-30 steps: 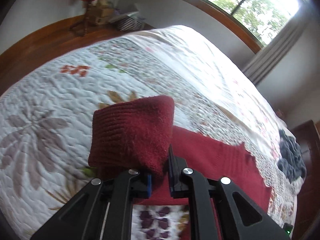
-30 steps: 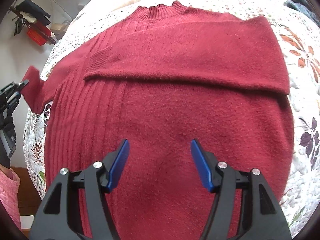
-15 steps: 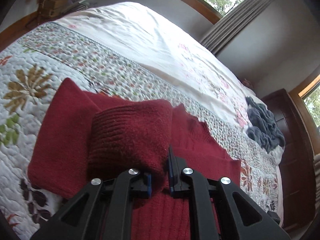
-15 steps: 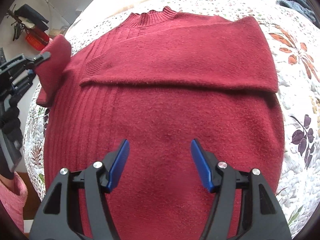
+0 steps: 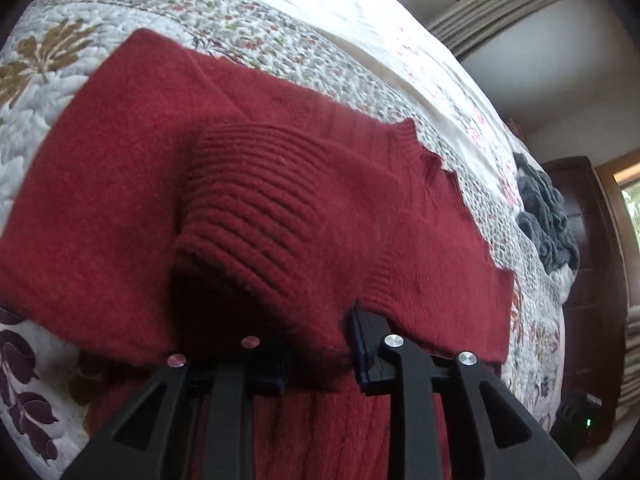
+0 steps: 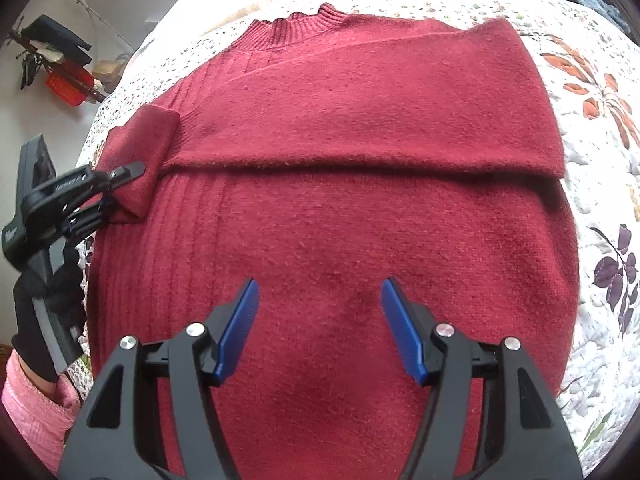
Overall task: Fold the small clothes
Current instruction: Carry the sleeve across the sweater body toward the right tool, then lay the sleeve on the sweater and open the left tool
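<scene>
A dark red knit sweater [image 6: 340, 208] lies flat on a floral quilt [image 6: 600, 168], collar at the far side. One sleeve [image 6: 360, 120] is folded across the chest. My left gripper [image 5: 320, 356] is shut on the ribbed cuff of the other sleeve [image 5: 248, 208] and holds it just above the sweater's left shoulder. In the right wrist view the left gripper [image 6: 124, 186] sits at the sweater's left edge with the cuff [image 6: 140, 148] between its jaws. My right gripper [image 6: 320, 320] hovers open over the lower body of the sweater with nothing between its blue pads.
A crumpled grey-blue garment [image 5: 548, 220] lies on the quilt [image 5: 40, 80] beyond the sweater's far side. Dark wooden furniture [image 5: 592, 280] and a curtain [image 5: 500, 8] stand past the bed. A gloved hand [image 6: 44, 320] with a pink sleeve [image 6: 32, 412] holds the left gripper.
My left gripper has carried the sleeve cuff from out over the quilt inward onto the sweater's shoulder. Its jaws now stand slightly wider. The right gripper has barely moved.
</scene>
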Motion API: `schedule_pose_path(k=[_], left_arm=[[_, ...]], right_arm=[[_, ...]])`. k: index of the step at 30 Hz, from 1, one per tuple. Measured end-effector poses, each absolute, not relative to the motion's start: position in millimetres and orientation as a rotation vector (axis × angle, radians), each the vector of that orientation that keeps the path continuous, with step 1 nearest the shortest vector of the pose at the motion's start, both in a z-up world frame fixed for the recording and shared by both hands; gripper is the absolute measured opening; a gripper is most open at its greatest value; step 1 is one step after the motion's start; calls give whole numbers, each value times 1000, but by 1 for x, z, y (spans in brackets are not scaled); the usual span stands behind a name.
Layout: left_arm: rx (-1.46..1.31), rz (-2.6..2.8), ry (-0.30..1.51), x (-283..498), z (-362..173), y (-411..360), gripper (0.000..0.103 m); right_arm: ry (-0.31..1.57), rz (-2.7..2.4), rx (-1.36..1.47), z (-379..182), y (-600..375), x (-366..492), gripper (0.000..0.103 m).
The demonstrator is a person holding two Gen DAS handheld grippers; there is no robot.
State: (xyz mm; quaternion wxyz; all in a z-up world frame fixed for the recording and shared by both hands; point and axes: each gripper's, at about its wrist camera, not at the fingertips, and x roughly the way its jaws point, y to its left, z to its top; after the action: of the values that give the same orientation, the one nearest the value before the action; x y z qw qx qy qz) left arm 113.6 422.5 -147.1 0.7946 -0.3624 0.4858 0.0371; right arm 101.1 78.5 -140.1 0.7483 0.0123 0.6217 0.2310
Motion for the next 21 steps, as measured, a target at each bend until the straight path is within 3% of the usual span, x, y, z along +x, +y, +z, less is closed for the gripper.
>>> schedule_pose_path(k=[3, 9, 21], left_arm=[[-743, 30, 1027, 93, -129, 427, 36], [-639, 183, 946, 61, -98, 481, 38], [-553, 307, 1084, 95, -150, 513, 41]], right_arm=[[1356, 526, 17, -134, 89, 106, 63], [1367, 610, 65, -117, 128, 126, 63], [1440, 732, 59, -114, 230, 155, 64]])
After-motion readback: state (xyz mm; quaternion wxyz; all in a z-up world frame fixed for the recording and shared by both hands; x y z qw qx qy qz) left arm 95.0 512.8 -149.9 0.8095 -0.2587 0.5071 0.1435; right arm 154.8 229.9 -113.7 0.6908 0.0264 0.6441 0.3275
